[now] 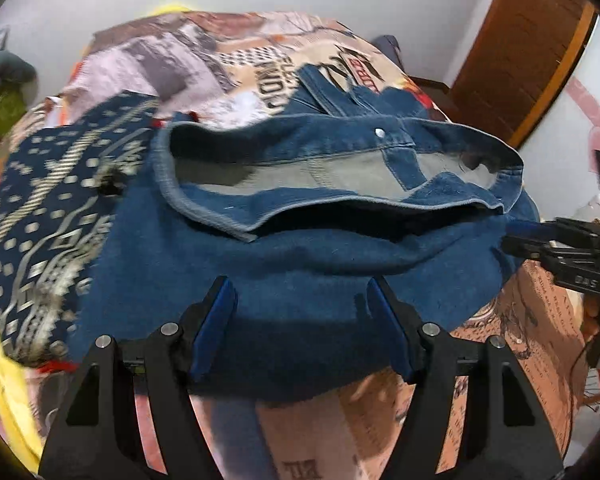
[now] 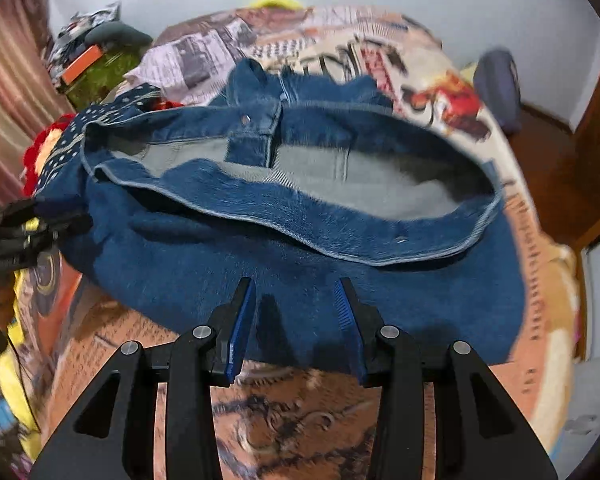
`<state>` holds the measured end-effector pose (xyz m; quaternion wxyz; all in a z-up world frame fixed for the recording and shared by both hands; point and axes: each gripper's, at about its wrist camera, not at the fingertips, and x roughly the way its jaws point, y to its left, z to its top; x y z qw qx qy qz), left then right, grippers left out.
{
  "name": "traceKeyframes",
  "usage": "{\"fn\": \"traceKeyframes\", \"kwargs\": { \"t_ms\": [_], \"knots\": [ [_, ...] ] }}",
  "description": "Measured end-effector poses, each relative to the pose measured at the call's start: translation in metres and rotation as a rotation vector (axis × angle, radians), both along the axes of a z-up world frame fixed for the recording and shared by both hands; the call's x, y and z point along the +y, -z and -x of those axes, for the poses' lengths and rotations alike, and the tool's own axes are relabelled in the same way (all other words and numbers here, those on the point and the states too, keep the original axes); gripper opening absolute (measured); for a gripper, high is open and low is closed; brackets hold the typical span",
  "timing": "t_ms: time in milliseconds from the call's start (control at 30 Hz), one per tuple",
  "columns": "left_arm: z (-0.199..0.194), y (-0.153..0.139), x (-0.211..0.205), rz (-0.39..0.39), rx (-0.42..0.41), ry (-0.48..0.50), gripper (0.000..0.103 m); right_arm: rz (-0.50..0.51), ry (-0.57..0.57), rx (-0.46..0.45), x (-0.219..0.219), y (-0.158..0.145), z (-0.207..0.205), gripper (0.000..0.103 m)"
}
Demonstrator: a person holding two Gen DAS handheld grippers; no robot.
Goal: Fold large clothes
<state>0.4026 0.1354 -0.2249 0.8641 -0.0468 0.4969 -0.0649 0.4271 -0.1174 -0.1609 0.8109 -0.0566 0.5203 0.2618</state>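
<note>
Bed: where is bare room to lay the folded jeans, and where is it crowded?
Bare bedspread shows on the near side of the jeans, under both open grippers, and beyond the jeans toward the wall. The left side is crowded: a patterned sweater lies against the jeans.

You see dark blue jeans with pale grey lining, a navy cloth patterned in cream, and a newspaper-print bedsheet in peach.
</note>
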Motion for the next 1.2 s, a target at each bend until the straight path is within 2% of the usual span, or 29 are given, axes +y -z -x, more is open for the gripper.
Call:
{"fn": "traceKeyframes", "kwargs": {
  "t_ms": [133, 200, 267, 333, 400, 433, 500, 600, 667, 767, 1000, 1067, 1200],
  "knots": [
    [-0.039, 0.014, 0.007, 0.005, 0.045, -0.027, 0.068, -0.079, 0.058, 0.101, 0.001, 0.018, -0.036, 0.037],
    [-0.059, 0.012, 0.012, -0.027, 0.032, -0.049, 0.068, -0.103, 0.095, 0.125, 0.002, 0.02, -0.058, 0.037],
    [-0.079, 0.007, 0.018, -0.077, 0.003, -0.069, 0.068, -0.099, 0.147, 0.079, 0.002, 0.014, -0.085, 0.035],
    [-0.103, 0.004, 0.025, -0.129, 0.008, -0.078, 0.068, -0.083, 0.192, 0.023, 0.002, 0.003, -0.107, 0.034],
    [-0.12, 0.001, 0.034, -0.147, 0.018, -0.101, 0.058, -0.1, 0.254, -0.014, 0.0, -0.007, -0.122, 0.034],
    [-0.123, -0.002, 0.039, -0.145, 0.015, -0.112, 0.054, -0.121, 0.268, -0.03, 0.0, -0.014, -0.125, 0.035],
    [-0.126, -0.016, 0.047, -0.141, -0.046, -0.166, 0.054, -0.109, 0.286, -0.107, 0.003, -0.028, -0.12, 0.038],
    [-0.117, -0.036, 0.056, -0.163, -0.127, -0.26, 0.062, -0.068, 0.252, -0.208, 0.007, -0.043, -0.103, 0.038],
    [-0.107, -0.043, 0.057, -0.135, -0.153, -0.241, 0.063, -0.08, 0.205, -0.197, 0.006, -0.044, -0.09, 0.038],
    [-0.093, -0.044, 0.047, -0.122, -0.14, -0.189, 0.064, -0.107, 0.134, -0.116, 0.006, -0.035, -0.075, 0.039],
    [-0.056, -0.013, -0.012, -0.084, -0.054, -0.018, 0.065, -0.149, 0.05, 0.049, 0.02, -0.002, -0.052, 0.04],
    [-0.049, -0.002, -0.028, -0.079, -0.03, 0.016, 0.067, -0.132, 0.035, 0.04, 0.024, 0.004, -0.044, 0.04],
    [-0.046, 0.021, -0.045, -0.146, -0.007, 0.033, 0.067, 0.012, 0.024, -0.032, 0.024, 0.015, -0.037, 0.04]
  ]
}}
